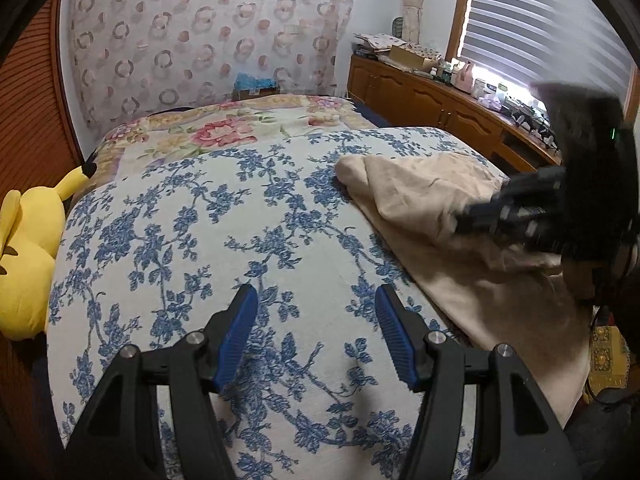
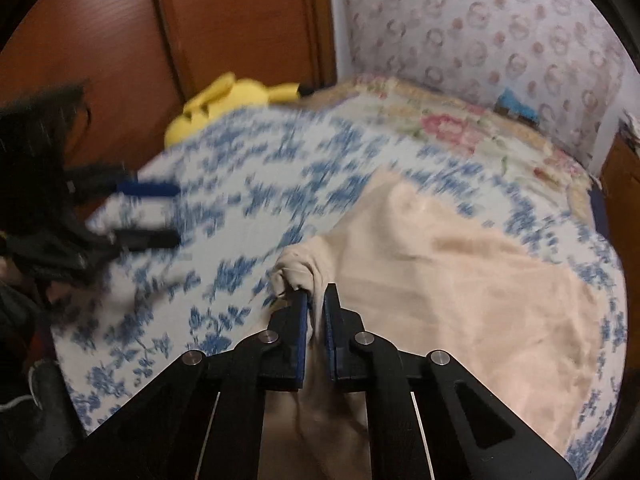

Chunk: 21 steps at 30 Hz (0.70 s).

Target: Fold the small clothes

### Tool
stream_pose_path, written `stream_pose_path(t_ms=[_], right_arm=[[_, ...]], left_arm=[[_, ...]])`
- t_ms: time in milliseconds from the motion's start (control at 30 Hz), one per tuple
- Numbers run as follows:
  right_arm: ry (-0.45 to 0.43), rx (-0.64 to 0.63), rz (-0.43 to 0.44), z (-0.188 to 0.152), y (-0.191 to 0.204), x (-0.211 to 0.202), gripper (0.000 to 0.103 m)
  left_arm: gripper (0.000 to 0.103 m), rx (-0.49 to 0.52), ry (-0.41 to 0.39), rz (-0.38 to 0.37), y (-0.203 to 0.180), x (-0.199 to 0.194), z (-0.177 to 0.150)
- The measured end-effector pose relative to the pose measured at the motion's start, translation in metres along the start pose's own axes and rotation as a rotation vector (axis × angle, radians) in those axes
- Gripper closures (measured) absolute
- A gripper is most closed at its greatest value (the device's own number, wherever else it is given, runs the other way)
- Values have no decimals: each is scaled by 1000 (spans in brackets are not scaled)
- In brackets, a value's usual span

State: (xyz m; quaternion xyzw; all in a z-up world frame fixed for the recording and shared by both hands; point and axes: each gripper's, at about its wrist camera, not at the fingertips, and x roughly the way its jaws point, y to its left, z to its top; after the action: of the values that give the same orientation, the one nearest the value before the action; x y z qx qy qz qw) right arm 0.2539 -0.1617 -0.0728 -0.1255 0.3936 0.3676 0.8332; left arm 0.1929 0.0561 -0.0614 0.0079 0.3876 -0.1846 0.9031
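Beige cloth sits on the blue-floral bed, one bunched corner pinched tight in the right hand-held gripper; left hand-held gripper hovers open, holding nothing.

Blue-flowered white bedspread: beige cloth garment on its right part; yellow plush toy beside its left edge.

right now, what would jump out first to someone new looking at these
The right gripper is shut on a bunched fold of the beige cloth garment, which lies on the blue-flowered white bedspread. The left gripper hovers open over bare bedspread. A yellow plush toy sits at the bed's far-left edge.
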Motion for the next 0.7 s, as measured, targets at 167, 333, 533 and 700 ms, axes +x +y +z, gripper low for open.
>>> stream_pose_path(t_ms=[167, 333, 533, 700], right_arm=[[-123, 67, -73, 16, -39, -49, 98], [-139, 116, -188, 22, -95, -76, 99], [-53, 185, -280, 14, -163, -70, 99], [23, 238, -325, -1, -193, -55, 98]], left_arm=[[43, 18, 6, -20, -10, 4, 4], [43, 28, 16, -42, -20, 9, 4], [43, 43, 29, -51, -30, 12, 2], [43, 43, 34, -52, -34, 13, 2]])
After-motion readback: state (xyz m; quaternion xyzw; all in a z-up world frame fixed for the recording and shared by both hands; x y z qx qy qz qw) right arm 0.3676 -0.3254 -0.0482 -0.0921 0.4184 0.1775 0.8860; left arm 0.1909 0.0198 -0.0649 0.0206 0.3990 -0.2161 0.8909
